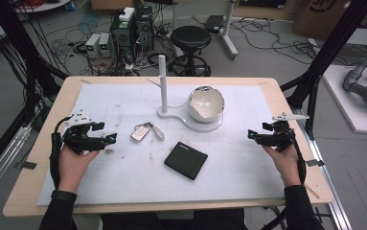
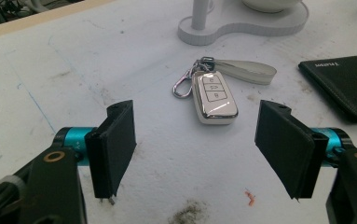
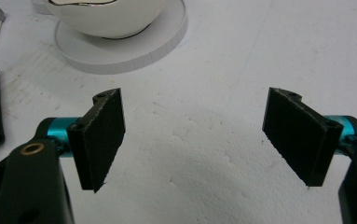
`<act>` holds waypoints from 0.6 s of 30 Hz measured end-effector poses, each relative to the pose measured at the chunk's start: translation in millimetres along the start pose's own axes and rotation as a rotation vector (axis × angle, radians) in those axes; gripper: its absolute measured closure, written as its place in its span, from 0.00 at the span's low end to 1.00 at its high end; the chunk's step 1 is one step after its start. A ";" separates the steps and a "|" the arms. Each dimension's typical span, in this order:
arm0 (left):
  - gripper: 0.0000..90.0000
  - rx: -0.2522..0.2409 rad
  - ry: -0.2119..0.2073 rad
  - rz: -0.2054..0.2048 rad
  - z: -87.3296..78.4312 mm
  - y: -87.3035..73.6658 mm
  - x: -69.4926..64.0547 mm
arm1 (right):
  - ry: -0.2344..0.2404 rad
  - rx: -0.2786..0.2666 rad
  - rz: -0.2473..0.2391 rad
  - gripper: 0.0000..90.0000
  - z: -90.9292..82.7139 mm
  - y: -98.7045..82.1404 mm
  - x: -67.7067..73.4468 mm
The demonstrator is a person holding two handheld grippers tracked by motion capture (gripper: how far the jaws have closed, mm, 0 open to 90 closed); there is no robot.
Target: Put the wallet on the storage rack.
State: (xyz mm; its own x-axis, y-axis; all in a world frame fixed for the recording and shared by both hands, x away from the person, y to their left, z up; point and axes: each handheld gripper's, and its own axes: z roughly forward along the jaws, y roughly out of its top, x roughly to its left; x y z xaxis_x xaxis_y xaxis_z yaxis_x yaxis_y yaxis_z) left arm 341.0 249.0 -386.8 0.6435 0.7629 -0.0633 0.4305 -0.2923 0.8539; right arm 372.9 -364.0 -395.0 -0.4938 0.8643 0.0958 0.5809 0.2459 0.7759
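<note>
Here the key fob (image 2: 214,97) lies beyond the left gripper's (image 2: 195,154) spread jaws.

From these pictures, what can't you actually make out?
- Bowl: its contents, blurred by glare in the high view; cut off by the top edge in both gripper views.
- Wallet: its stamped lettering is too small; the frame's right edge cuts it.
- Car key: button symbols too small.

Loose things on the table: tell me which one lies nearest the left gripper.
The car key fob with its grey strap, straight ahead of the open left gripper. The black wallet lies farther right, and the white bowl sits on its stand beyond.
</note>
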 end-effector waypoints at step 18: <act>0.32 -0.002 0.006 0.000 -5.1 -2.4 1.5 | 0.010 0.018 -0.002 0.24 8.5 1.9 -1.3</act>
State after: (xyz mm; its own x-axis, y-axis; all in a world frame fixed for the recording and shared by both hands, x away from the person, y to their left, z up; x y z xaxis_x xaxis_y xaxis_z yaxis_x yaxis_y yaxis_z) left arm 337.7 253.8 -386.3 0.6397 0.7662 -0.0607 0.4298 -0.2911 0.8547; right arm 380.1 -360.9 -399.0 -0.5017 0.8591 0.1007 0.5911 0.2555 0.7651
